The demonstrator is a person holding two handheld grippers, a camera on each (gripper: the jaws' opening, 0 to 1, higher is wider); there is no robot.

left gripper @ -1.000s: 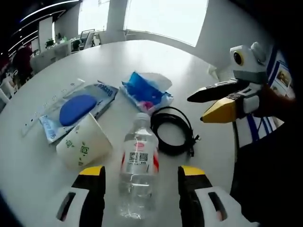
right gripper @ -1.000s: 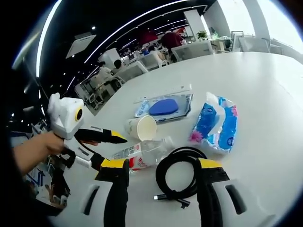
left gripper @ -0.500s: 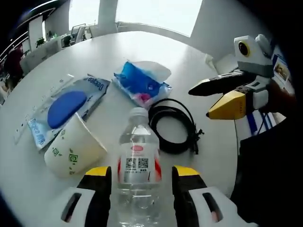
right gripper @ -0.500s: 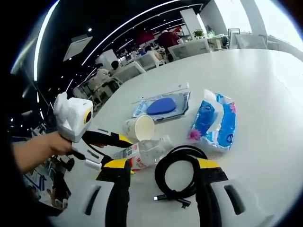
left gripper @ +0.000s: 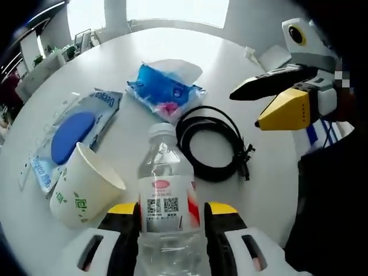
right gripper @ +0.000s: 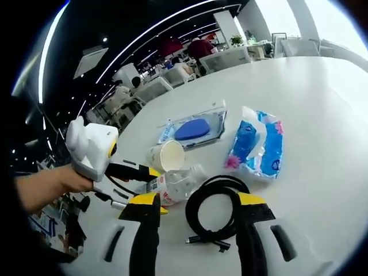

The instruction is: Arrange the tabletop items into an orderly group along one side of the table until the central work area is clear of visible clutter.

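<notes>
Clear bottle (left gripper: pixel 167 190) lies beside tipped paper cup (left gripper: pixel 83 187), coiled black cable (left gripper: pixel 214 144), blue tissue pack (left gripper: pixel 164 92)

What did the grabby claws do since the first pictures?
The left gripper moved forward along the lying water bottle and its jaws closed in; now they sit against the bottle's sides. The right gripper stayed open above the black cable, barely shifting. The paper cup, blue tissue pack, blue pouch and the cable look unmoved on the white table.

paper cup (left gripper: pixel 86 192) just left of bottle (left gripper: pixel 167 195), coiled cable (left gripper: pixel 213 144) right, bare table (left gripper: pixel 172 52) beyond
</notes>
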